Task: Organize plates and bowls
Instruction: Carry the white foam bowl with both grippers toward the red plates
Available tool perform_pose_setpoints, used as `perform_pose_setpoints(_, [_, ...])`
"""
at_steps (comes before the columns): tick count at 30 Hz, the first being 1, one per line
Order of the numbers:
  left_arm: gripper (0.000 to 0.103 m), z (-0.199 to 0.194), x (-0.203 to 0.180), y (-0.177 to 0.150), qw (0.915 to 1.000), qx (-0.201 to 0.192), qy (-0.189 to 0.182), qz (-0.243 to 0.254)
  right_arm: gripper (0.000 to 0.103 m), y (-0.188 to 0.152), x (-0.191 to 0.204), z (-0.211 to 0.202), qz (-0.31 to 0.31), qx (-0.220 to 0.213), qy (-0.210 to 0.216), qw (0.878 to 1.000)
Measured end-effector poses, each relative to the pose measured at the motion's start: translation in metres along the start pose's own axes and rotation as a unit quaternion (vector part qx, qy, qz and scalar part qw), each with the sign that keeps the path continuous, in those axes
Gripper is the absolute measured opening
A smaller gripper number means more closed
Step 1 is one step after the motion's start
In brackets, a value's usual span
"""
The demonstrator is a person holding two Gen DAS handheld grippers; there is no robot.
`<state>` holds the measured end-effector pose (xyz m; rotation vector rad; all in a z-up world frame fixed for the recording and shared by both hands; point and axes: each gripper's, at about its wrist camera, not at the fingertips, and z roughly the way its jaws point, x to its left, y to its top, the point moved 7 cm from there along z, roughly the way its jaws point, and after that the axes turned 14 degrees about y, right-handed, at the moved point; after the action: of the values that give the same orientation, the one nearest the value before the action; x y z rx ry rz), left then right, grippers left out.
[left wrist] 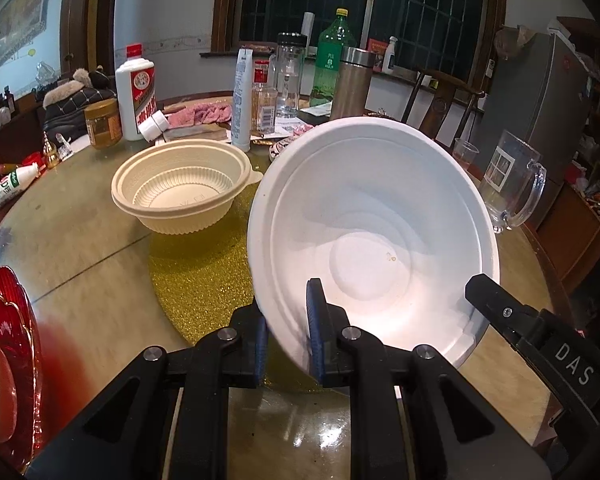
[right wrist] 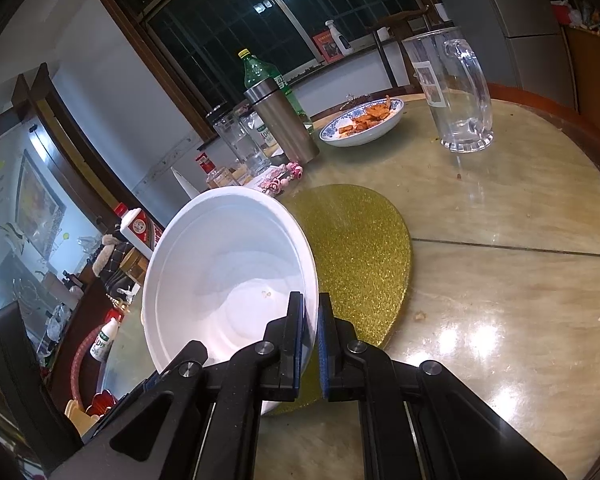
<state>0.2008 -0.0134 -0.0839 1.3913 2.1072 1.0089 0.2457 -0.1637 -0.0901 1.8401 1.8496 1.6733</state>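
A white bowl point(left wrist: 372, 232) is held tilted above the gold glitter mat point(left wrist: 196, 280). My left gripper point(left wrist: 288, 332) is shut on its near-left rim. My right gripper point(right wrist: 310, 340) is shut on the opposite rim of the same bowl point(right wrist: 224, 276); its black finger shows at the bowl's right edge in the left wrist view point(left wrist: 496, 304). A cream ribbed bowl point(left wrist: 180, 190) stands on the far edge of the mat. A red plate point(left wrist: 16, 340) with a cream dish on it sits at the far left.
Bottles, a steel flask point(left wrist: 352, 82), a jar point(left wrist: 102, 122) and a pink cloth crowd the table's far side. A glass mug point(right wrist: 452, 92) and a blue-patterned dish of food point(right wrist: 362, 122) stand to the right. The round table's edge point(right wrist: 572, 120) curves behind them.
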Motion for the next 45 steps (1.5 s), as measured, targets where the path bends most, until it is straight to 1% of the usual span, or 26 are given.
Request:
perform_pose_setpoints(3, [0.015, -0.003, 0.000, 0.003, 0.9999, -0.011, 0.008, 0.000, 0.006, 0.002, 0.003, -0.002, -0.005, -0.005, 0.002, 1.000])
perform_pose_setpoints(7, [0.015, -0.007, 0.001, 0.009, 0.9997, -0.015, 0.020, 0.001, 0.007, 0.005, 0.007, -0.004, -0.009, -0.004, 0.011, 1.000])
perform_pose_setpoints(10, [0.016, -0.013, 0.007, 0.007, 0.9991, -0.016, 0.037, 0.008, 0.007, 0.004, 0.012, 0.000, -0.013, 0.007, 0.022, 1.000])
perform_pose_setpoints(14, [0.017, -0.019, 0.024, 0.001, 0.9984, -0.006, 0.055, 0.007, 0.007, -0.002, 0.027, 0.005, -0.025, 0.028, 0.041, 0.998])
perform_pose_setpoints(18, [0.017, -0.028, 0.043, 0.002, 0.9981, -0.003, 0.062, -0.003, 0.007, -0.010, 0.051, 0.007, -0.050, 0.043, 0.048, 0.997])
perform_pose_setpoints(25, [0.017, -0.047, 0.072, 0.003, 0.9981, -0.007, 0.060, -0.014, 0.008, -0.020, 0.084, -0.004, -0.071, 0.047, 0.052, 0.995])
perform_pose_setpoints(31, [0.017, -0.061, 0.097, 0.001, 0.9985, -0.002, 0.046, -0.031, 0.008, -0.028, 0.117, -0.016, -0.094, 0.049, 0.060, 0.993])
perform_pose_setpoints(38, [0.017, -0.077, 0.125, -0.001, 0.9981, -0.006, 0.040, -0.046, 0.008, -0.041, 0.144, -0.024, -0.109, 0.054, 0.074, 0.990])
perform_pose_setpoints(45, [0.017, -0.083, 0.148, -0.003, 0.9972, -0.004, 0.035, -0.065, 0.008, -0.050, 0.169, -0.028, -0.127, 0.059, 0.082, 0.987])
